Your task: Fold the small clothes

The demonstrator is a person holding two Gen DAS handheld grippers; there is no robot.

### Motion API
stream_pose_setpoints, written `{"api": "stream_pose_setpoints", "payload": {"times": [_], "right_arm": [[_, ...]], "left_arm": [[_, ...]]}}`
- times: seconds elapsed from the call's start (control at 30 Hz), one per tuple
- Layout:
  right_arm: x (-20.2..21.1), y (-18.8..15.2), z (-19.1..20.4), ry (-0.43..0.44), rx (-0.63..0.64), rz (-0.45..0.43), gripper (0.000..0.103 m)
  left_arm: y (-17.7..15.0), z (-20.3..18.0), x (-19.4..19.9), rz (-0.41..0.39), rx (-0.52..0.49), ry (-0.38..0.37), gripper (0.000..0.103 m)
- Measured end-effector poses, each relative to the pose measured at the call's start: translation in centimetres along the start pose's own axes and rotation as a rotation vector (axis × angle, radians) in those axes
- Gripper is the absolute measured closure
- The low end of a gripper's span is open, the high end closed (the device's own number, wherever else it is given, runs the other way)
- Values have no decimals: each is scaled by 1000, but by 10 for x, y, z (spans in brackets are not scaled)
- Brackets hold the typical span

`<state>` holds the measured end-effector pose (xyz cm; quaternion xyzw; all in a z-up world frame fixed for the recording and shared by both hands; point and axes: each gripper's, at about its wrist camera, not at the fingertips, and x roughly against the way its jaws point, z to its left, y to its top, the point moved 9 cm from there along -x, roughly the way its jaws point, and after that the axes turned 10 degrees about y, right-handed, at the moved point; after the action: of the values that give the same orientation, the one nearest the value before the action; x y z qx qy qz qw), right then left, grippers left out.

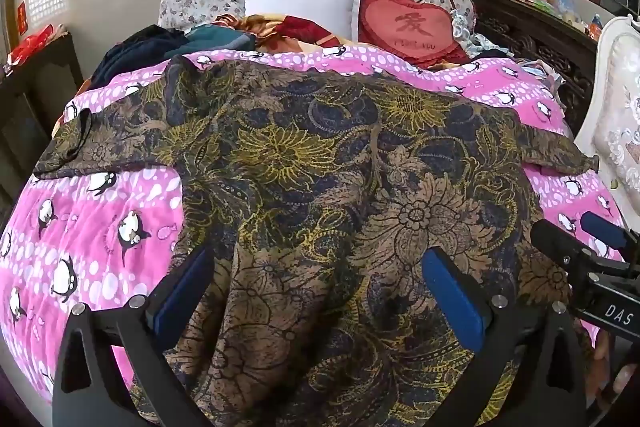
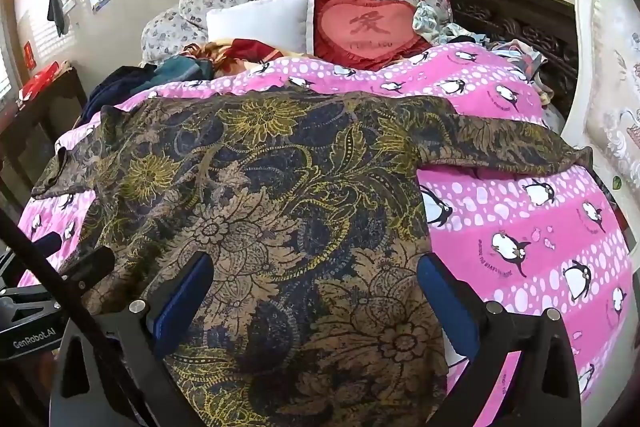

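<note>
Shirt laid out flat, both claws open above its near hem.

We have the patterned shirt (image 1: pixel 320 167) spread face-down or face-up (the busy print makes it hard to say which) across the pink penguin quilt (image 1: pixel 100 219), sleeves stretched out to either side so the folds can start from a flat shape. Our left gripper (image 1: pixel 316 291) hangs over the left part of the hem with its blue pads wide apart and nothing pinched between them; our right gripper (image 2: pixel 316 291) does the same over the right part, near the shirt's edge. Both tilt down toward the cloth, which we judge suits a grab at the hem or sides. A white pillow (image 1: pixel 300 5) and heart cushion (image 1: pixel 412 23) sit well behind, clear of the work.
</note>
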<state>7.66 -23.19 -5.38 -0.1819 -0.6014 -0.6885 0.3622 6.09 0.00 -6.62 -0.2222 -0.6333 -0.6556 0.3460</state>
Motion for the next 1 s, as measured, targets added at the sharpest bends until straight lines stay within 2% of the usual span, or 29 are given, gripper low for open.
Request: {"api": "stream_pose_setpoints", "payload": {"times": [0.53,0.77,1.0], "right_arm": [[-6,2,-2,-5,-1,9,0],[-8,1,0,-7,1,12,0],[-8,1,0,-4,1,13,0]], "left_arm": [[-1,0,-7,2,0,-2,0],[-3,-2,-8,37,-2,-8,0],[-2,-2,-11,-3,-7,5,0]]}}
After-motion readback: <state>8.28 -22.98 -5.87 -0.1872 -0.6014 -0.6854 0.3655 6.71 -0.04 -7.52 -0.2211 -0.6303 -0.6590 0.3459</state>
